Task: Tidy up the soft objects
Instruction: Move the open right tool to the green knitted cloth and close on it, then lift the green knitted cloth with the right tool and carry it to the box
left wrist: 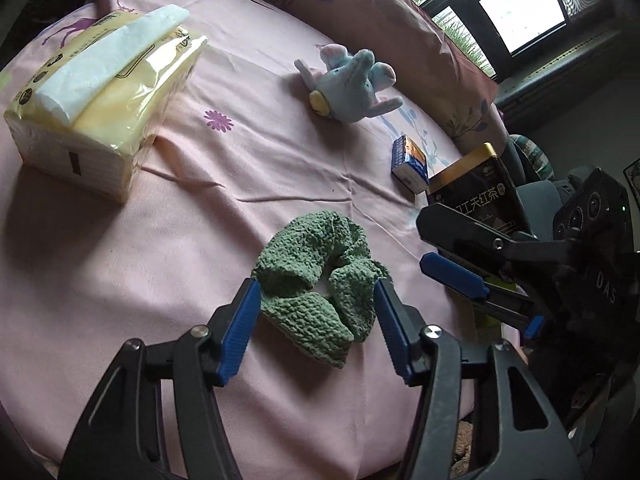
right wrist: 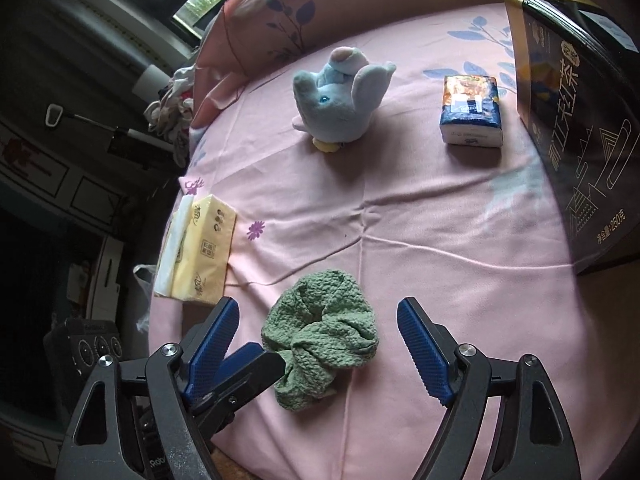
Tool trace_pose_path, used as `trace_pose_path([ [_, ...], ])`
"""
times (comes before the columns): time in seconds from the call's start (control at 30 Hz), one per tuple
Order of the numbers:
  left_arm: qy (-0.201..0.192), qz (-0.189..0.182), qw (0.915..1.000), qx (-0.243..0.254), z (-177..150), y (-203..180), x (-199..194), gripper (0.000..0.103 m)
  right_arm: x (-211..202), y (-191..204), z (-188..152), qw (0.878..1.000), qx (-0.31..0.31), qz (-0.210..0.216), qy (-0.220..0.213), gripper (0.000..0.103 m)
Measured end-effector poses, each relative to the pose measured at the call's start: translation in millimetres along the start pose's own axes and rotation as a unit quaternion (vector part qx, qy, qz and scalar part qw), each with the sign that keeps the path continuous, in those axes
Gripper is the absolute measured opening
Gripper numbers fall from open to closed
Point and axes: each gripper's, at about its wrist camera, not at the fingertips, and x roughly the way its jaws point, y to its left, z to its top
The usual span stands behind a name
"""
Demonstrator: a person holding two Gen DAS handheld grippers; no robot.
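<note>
A crumpled green knitted cloth (left wrist: 320, 280) lies on the pink bedsheet near its front edge. My left gripper (left wrist: 316, 292) is open, with its blue pads on either side of the cloth, close to it. My right gripper (right wrist: 320, 316) is open and empty, with the same cloth (right wrist: 324, 336) between and just ahead of its fingers. The right gripper also shows in the left wrist view (left wrist: 452, 248). A blue plush elephant (left wrist: 352, 84) lies on its back further away, and it also shows in the right wrist view (right wrist: 340, 96).
A yellow pack of tissues (left wrist: 100, 96) lies at the left. A small blue tissue packet (left wrist: 410, 162) and a black and gold tea box (left wrist: 476, 196) stand at the right. A pink pillow (left wrist: 360, 4) lines the far side. The bed edge (right wrist: 176, 208) drops off at the left.
</note>
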Motion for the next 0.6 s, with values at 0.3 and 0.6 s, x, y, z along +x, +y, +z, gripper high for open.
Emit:
trace_pose_path([
  [0.3,0.042,0.01,0.999,0.009,-7,-4,15,0.035,27,-12,-2,0.999,0.018,-0.002,0.044,0.054],
  [0.6,0.037,0.025,0.9988,0.023,-8,-8,16,0.034,46,-3,-12,0.996,-0.014,0.019,0.09,0.055],
])
